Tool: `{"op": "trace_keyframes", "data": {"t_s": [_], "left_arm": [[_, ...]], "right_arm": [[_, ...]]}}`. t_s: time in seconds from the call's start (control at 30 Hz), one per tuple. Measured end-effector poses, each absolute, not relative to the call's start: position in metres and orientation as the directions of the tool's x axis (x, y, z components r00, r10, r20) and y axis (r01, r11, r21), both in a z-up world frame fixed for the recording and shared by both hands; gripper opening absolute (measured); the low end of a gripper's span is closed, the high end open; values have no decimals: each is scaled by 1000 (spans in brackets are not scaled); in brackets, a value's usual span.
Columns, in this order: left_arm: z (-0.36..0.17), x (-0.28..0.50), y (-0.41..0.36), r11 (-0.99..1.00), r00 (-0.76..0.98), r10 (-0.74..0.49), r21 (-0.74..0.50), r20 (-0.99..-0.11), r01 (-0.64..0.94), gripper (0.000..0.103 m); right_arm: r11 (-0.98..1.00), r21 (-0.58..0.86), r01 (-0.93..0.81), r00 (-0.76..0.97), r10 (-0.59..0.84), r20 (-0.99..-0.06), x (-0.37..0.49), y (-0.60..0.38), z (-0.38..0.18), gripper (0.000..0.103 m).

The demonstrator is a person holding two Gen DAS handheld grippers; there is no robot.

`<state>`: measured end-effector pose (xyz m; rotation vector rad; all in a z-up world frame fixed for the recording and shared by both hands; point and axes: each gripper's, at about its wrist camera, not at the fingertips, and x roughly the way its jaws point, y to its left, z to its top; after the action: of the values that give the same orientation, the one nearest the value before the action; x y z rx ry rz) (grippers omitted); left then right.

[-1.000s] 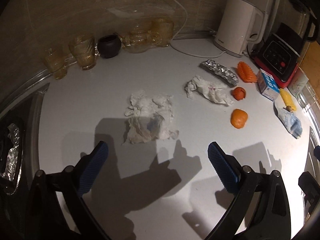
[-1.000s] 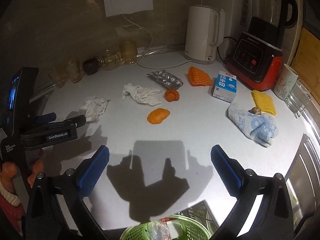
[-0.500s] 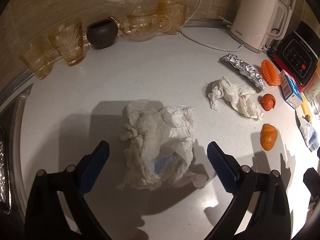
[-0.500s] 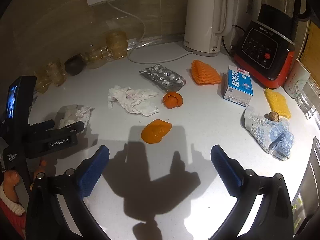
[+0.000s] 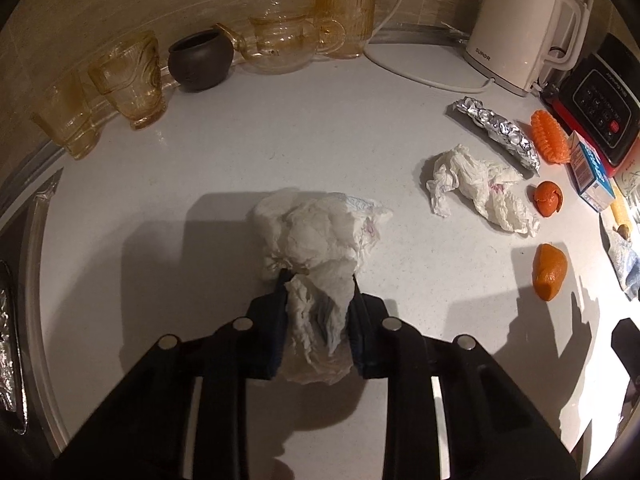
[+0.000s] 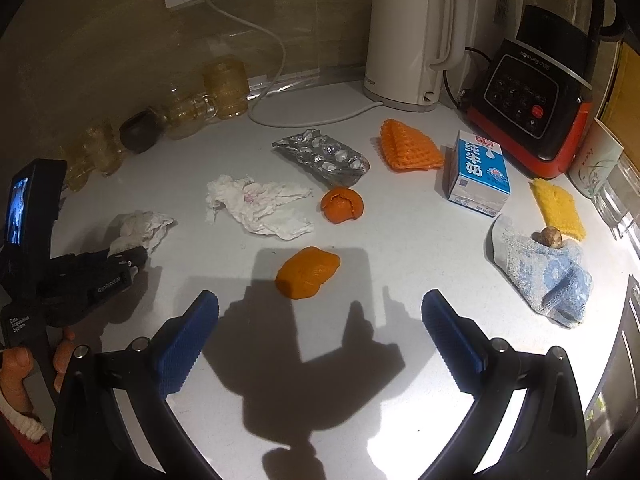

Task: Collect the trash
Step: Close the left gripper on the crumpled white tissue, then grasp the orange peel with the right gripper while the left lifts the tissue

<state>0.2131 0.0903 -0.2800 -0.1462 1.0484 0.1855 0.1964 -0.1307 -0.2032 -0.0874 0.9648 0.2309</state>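
Currently: left gripper (image 5: 318,300), jaws just closed, pinching crumpled tissue (image 5: 320,240) on white counter (image 5: 280,132); right gripper (image 6: 320,320) spread wide near orange peel (image 6: 307,272).

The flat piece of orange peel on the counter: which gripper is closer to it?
Right. The right gripper hangs open just in front of the orange peel, not touching it. The left gripper is off to the side, shut on a crumpled tissue.
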Motion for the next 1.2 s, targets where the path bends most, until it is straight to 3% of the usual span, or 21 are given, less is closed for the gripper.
{"op": "trace_keyframes", "data": {"t_s": [0.13, 0.2, 0.47, 0.8, 0.97, 1.2], "left_arm": [[-273, 208, 87, 977, 501, 95, -16, -860, -213, 24], [-267, 203, 86, 978, 513, 85, -27, -854, -208, 24], [-247, 186, 83, 981, 551, 64, -50, -832, -189, 24], [-239, 177, 83, 984, 570, 43, -65, -820, -168, 24], [-240, 175, 85, 983, 566, 38, -71, -823, -168, 24], [-239, 171, 84, 985, 567, 35, -68, -823, -159, 24]], "right_arm": [[976, 34, -213, 535, 146, -832, 205, -129, -212, 101], [979, 32, -202, 526, 136, -839, 212, -126, -218, 96], [986, 38, -163, 471, 112, -875, 239, -107, -247, 64], [986, 21, -164, 464, 96, -881, 246, -94, -259, 43], [988, 19, -152, 465, 88, -881, 247, -99, -257, 19], [989, 43, -139, 472, 104, -876, 242, -111, -254, 13]]}}
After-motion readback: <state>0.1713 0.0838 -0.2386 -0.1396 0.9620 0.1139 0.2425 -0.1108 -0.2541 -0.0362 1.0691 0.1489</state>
